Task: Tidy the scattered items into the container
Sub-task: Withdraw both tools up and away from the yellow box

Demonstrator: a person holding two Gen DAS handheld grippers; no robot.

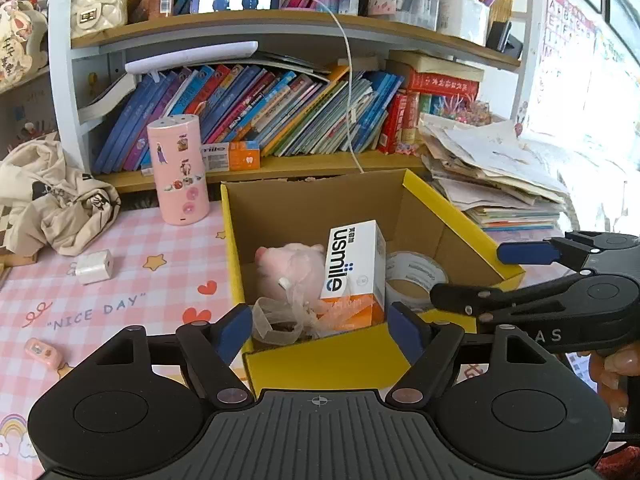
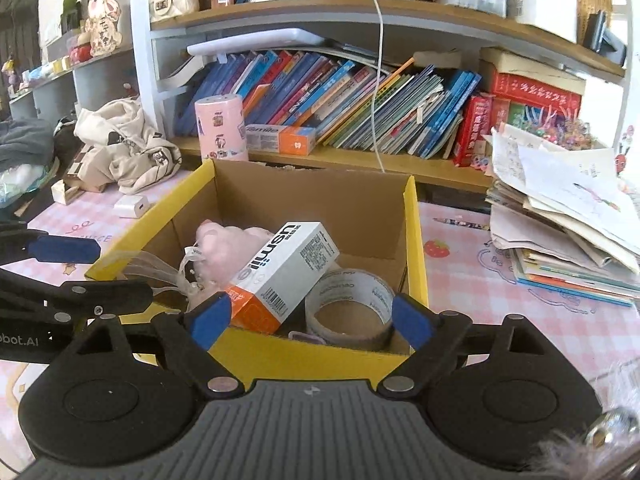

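Inside, the yellow-rimmed cardboard box (image 1: 452, 208) holds a white-and-orange carton (image 1: 354, 268); both hand-held grippers gape empty.

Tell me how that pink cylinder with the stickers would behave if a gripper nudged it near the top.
The pink cylinder stands upright and is tall for its base, so it would probably tip. Once down, its rounded sides suggest it could roll. The smooth shell may slip between pads.

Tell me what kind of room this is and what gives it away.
Probably a child's study desk at home: shelves packed with picture books, a pink checked desk mat printed with stars and hearts, and a sticker-covered pink canister beside loose drawings.
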